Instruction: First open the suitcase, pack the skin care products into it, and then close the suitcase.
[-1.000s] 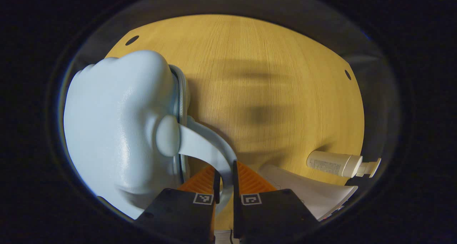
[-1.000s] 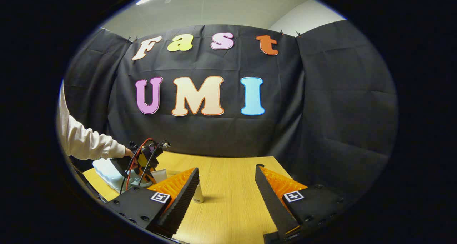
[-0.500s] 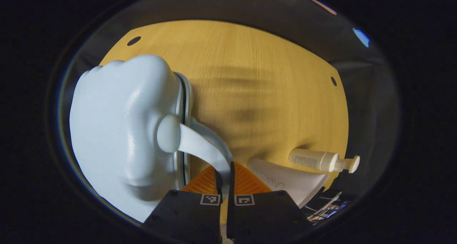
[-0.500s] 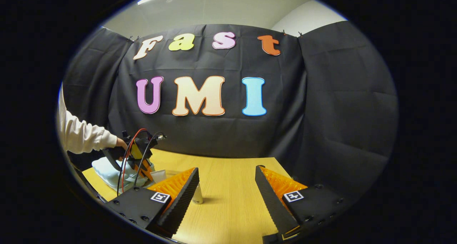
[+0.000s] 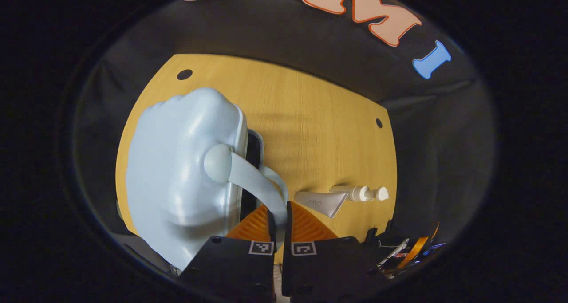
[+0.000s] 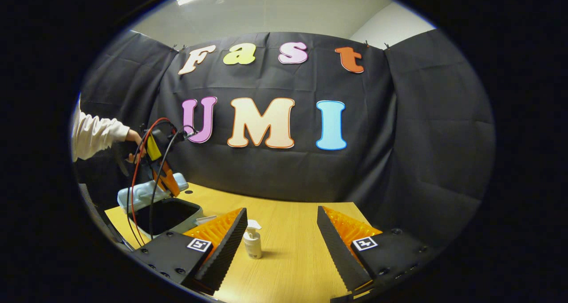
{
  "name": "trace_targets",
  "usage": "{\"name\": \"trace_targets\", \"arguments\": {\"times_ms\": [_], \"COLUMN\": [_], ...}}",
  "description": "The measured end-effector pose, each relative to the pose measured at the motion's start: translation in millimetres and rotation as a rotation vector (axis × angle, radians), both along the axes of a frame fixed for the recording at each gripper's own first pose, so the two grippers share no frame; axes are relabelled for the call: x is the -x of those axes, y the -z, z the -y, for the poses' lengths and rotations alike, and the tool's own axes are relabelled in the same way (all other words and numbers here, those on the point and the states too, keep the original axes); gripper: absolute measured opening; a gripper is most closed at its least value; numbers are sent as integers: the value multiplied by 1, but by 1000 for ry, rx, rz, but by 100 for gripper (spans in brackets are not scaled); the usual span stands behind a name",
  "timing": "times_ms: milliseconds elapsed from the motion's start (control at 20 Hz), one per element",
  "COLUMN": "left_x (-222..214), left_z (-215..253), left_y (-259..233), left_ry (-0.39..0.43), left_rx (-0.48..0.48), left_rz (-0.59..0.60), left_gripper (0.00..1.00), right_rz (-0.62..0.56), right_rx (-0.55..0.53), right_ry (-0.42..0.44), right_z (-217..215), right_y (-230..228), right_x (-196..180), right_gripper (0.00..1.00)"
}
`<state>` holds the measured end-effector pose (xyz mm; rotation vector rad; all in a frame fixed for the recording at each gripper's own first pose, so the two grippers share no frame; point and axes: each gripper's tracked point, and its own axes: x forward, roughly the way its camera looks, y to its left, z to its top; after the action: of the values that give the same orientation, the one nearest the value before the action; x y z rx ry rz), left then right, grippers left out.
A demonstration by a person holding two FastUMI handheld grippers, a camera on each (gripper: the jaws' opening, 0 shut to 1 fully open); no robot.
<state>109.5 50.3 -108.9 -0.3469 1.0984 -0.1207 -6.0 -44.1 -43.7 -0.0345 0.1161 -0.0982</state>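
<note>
Closest in the left gripper view, the left gripper [image 5: 278,216] has its two fingers pinched together on the pale strap handle [image 5: 255,183] of the suitcase [image 5: 186,170], and the light blue lid rises just ahead and to the left of the fingers with a dark gap showing along its edge. Beyond the fingers to the right, a flat white tube [image 5: 323,202] and a pump bottle [image 5: 357,193] lie on the wooden table [image 5: 319,130], well apart from the case. In the right gripper view, the right gripper [image 6: 282,236] hangs with its jaws spread wide and nothing between them; the pump bottle [image 6: 253,243] stands just ahead of its left finger, untouched. Farther off to the left, a hand [image 6: 133,141] in a pale sleeve holds the other gripper [image 6: 166,181] up at the raised lid, and the suitcase's dark interior [image 6: 166,214] looks open and, as far as can be seen, bare. By my judgement the opening step is nearly or fully done, while packing has not begun: both products sit outside on the table, and closing comes after that.
</note>
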Motion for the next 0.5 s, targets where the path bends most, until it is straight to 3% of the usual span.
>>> {"name": "trace_targets", "arguments": {"times_ms": [300, 500], "left_x": [10, 18], "left_z": [-84, -167], "left_y": [-65, -90], "left_ry": [-89, -177], "left_rx": [-3, -98], "left_rz": [95, 172], "left_gripper": [0, 0], "right_rz": [13, 10], "right_rx": [6, 19], "right_ry": [-29, -48], "right_z": [-24, -48], "right_y": [-5, -4], "right_x": [-9, -12], "right_gripper": [99, 99]}}
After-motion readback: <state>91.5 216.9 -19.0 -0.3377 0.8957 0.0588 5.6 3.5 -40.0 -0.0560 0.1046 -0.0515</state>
